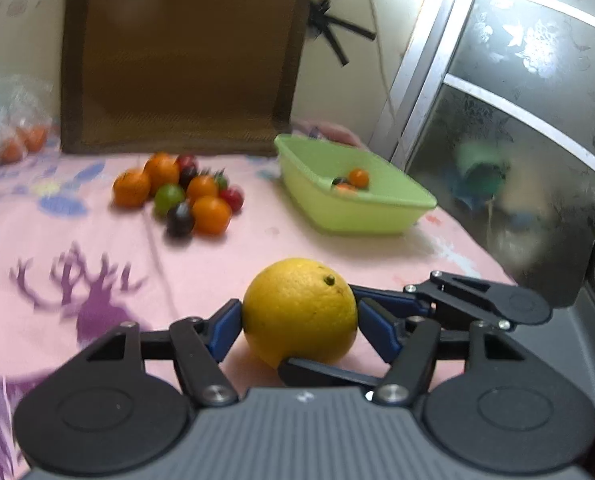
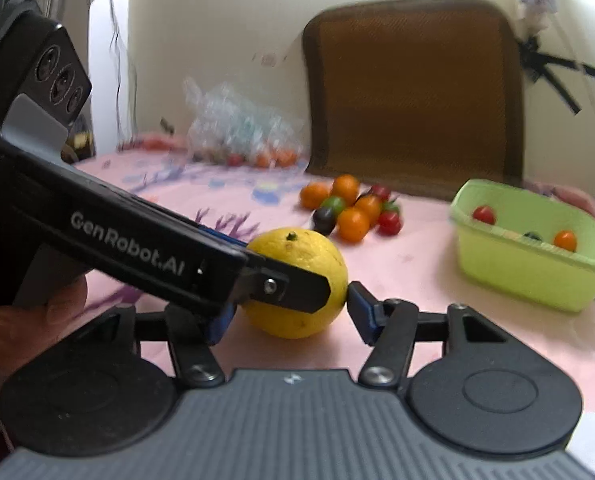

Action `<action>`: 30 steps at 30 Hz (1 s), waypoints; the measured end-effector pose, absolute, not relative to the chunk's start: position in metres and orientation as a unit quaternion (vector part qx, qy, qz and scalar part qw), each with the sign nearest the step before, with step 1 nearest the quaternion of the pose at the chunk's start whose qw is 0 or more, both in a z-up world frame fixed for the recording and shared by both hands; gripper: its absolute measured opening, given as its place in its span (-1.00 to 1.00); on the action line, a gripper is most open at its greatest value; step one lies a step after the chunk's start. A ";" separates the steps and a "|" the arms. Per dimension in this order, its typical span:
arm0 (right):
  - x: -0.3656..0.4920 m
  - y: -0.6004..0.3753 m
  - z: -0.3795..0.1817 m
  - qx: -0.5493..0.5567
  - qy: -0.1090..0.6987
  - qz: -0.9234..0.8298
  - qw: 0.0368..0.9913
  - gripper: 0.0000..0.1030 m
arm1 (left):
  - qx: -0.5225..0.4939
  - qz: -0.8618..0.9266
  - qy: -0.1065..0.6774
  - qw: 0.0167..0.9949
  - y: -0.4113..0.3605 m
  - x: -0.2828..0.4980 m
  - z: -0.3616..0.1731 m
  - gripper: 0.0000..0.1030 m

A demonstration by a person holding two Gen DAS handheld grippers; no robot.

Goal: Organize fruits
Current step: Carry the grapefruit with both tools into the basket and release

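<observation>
Yellow citrus on pink worktop, near edge; left tool clamped on it, blue pads touching both sides; right tool straddles same fruit, contact unclear; small fruit pile beyond; green basin right, few fruits inside.

Soft daylight glares at the top above the brown cushion, distant things blur, and fisheye bends the edges.

black linkage left gripper showing blue pads, silver screws, ribbed grey housing, right gripper matching, white "GenRobot.AI" lettering showing
</observation>
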State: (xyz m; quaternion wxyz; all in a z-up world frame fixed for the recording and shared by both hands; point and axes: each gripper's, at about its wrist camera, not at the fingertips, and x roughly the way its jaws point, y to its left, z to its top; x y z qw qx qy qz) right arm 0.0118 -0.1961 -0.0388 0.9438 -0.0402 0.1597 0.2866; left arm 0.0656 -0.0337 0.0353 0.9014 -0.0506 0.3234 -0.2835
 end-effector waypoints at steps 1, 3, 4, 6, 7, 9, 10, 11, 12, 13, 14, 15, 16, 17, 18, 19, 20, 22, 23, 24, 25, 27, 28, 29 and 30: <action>0.014 -0.201 -0.035 -0.033 0.150 0.280 0.948 0.22 | -0.043 -0.286 0.316 0.904 -0.041 0.068 0.042 0.25; 0.022 -0.217 -0.025 -0.023 0.127 0.261 0.957 0.22 | -0.025 -0.294 0.300 0.907 -0.062 0.081 0.059 0.25; 0.027 -0.226 -0.019 -0.021 0.116 0.245 0.962 0.22 | -0.019 -0.301 0.292 0.908 -0.073 0.089 0.066 0.25; 0.037 -0.244 -0.011 -0.018 0.099 0.213 0.972 0.22 | -0.013 -0.322 0.279 0.904 -0.100 0.109 0.078 0.25; 0.043 -0.256 -0.007 -0.017 0.091 0.195 0.976 0.22 | -0.012 -0.329 0.276 0.903 -0.113 0.118 0.083 0.26; 0.058 -0.277 -0.001 -0.017 0.085 0.167 0.982 0.22 | -0.005 -0.347 0.267 0.899 -0.143 0.139 0.089 0.26; 0.068 -0.289 0.000 -0.020 0.086 0.154 0.984 0.22 | -0.003 -0.355 0.264 0.897 -0.156 0.148 0.089 0.26; 0.078 -0.299 0.000 -0.023 0.090 0.145 0.985 0.22 | -0.006 -0.363 0.266 0.893 -0.167 0.158 0.087 0.27; 0.087 -0.307 -0.001 -0.026 0.098 0.140 0.985 0.22 | -0.014 -0.370 0.274 0.888 -0.178 0.171 0.084 0.27; 0.094 -0.315 -0.003 -0.029 0.107 0.136 0.984 0.22 | -0.026 -0.373 0.287 0.882 -0.186 0.183 0.079 0.27; 0.102 -0.321 -0.007 -0.034 0.117 0.133 0.984 0.22 | -0.037 -0.375 0.300 0.876 -0.191 0.192 0.073 0.27; 0.107 -0.326 -0.010 -0.039 0.124 0.132 0.983 0.22 | -0.051 -0.376 0.316 0.870 -0.196 0.203 0.067 0.27; 0.113 -0.329 -0.013 -0.045 0.133 0.132 0.981 0.22 | -0.062 -0.375 0.329 0.864 -0.200 0.211 0.061 0.27; 0.117 -0.331 -0.017 -0.051 0.141 0.133 0.980 0.22 | -0.069 -0.374 0.339 0.860 -0.202 0.215 0.056 0.28; 0.120 -0.333 -0.020 -0.056 0.146 0.135 0.978 0.22 | -0.074 -0.372 0.349 0.857 -0.204 0.219 0.050 0.27; 0.122 -0.334 -0.023 -0.061 0.150 0.138 0.977 0.23 | -0.075 -0.370 0.357 0.854 -0.205 0.221 0.046 0.28; 0.121 -0.334 -0.024 -0.060 0.146 0.139 0.978 0.24 | -0.074 -0.367 0.364 0.853 -0.208 0.223 0.043 0.28; 0.119 -0.335 -0.023 -0.062 0.129 0.133 0.981 0.32 | -0.064 -0.362 0.376 0.850 -0.212 0.223 0.036 0.28; 0.118 -0.335 -0.023 -0.064 0.124 0.132 0.981 0.35 | -0.063 -0.366 0.376 0.849 -0.212 0.222 0.034 0.32; 0.115 -0.333 -0.021 -0.063 0.121 0.132 0.982 0.35 | -0.060 -0.367 0.375 0.849 -0.213 0.220 0.033 0.37; 0.116 -0.335 -0.022 -0.061 0.120 0.135 0.982 0.35 | -0.055 -0.363 0.372 0.852 -0.212 0.218 0.035 0.37; 0.111 -0.337 -0.024 -0.053 0.119 0.138 0.982 0.35 | -0.049 -0.360 0.364 0.857 -0.210 0.212 0.038 0.37; 0.108 -0.338 -0.023 -0.048 0.115 0.141 0.982 0.35 | -0.053 -0.361 0.359 0.859 -0.206 0.207 0.041 0.37; 0.104 -0.340 -0.022 -0.040 0.108 0.143 0.983 0.35 | -0.059 -0.363 0.354 0.860 -0.201 0.203 0.044 0.37; 0.101 -0.342 -0.020 -0.032 0.101 0.143 0.984 0.34 | -0.069 -0.366 0.346 0.862 -0.190 0.195 0.049 0.38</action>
